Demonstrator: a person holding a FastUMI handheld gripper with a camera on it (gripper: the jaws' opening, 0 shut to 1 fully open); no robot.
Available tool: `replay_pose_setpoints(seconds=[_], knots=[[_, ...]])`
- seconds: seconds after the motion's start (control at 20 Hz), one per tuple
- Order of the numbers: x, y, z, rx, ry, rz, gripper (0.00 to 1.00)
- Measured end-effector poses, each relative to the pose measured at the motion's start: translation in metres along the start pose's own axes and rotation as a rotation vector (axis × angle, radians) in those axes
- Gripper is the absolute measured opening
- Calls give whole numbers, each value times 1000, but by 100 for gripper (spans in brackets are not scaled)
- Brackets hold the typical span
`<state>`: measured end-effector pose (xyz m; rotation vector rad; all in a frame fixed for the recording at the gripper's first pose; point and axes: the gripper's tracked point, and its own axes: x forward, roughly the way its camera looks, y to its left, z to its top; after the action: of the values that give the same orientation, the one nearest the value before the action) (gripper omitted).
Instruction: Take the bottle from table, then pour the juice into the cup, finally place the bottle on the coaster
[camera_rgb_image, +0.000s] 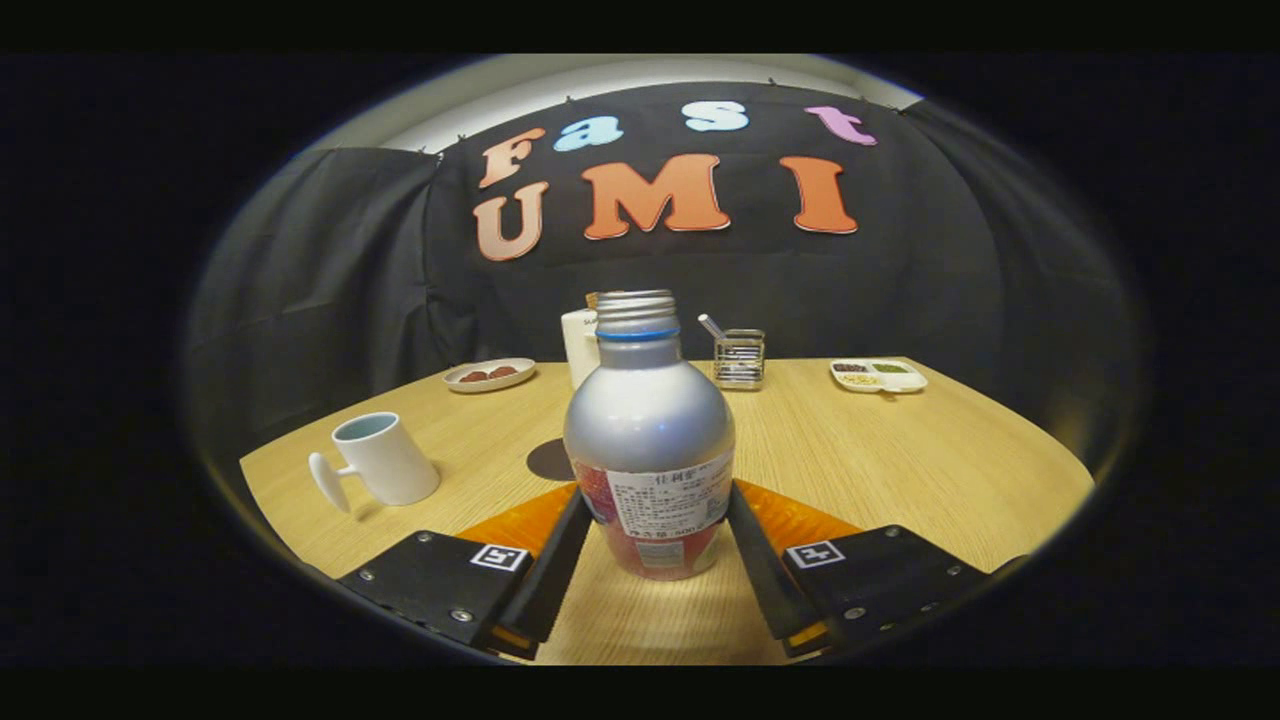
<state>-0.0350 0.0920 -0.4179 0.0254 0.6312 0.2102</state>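
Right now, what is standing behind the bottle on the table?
Behind the bottle, held between the claw fingers, a dark coaster and a white container peek out. The bottle covers the rest of both.

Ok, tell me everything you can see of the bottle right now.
The bottle is a silvery, metal-looking one with a rounded shoulder, a bare threaded neck with no cap, and a blue ring below the threads. A printed paper label wraps its lower body over a red base. It stands upright on the wooden table, between the fingers of the gripper, which sit against its sides. A dark round coaster lies just behind it.
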Motion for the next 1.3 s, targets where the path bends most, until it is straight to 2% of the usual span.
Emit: replay_pose_setpoints(seconds=[0.25,0.65,0.9,1.3], knots=[[-4,12,28,-64,-32,5,78],[-2,33,67,-329,-80,-45,78],[9,40,77,-462,-69,-101,78],[22,58,90,-646,-60,-117,77]])
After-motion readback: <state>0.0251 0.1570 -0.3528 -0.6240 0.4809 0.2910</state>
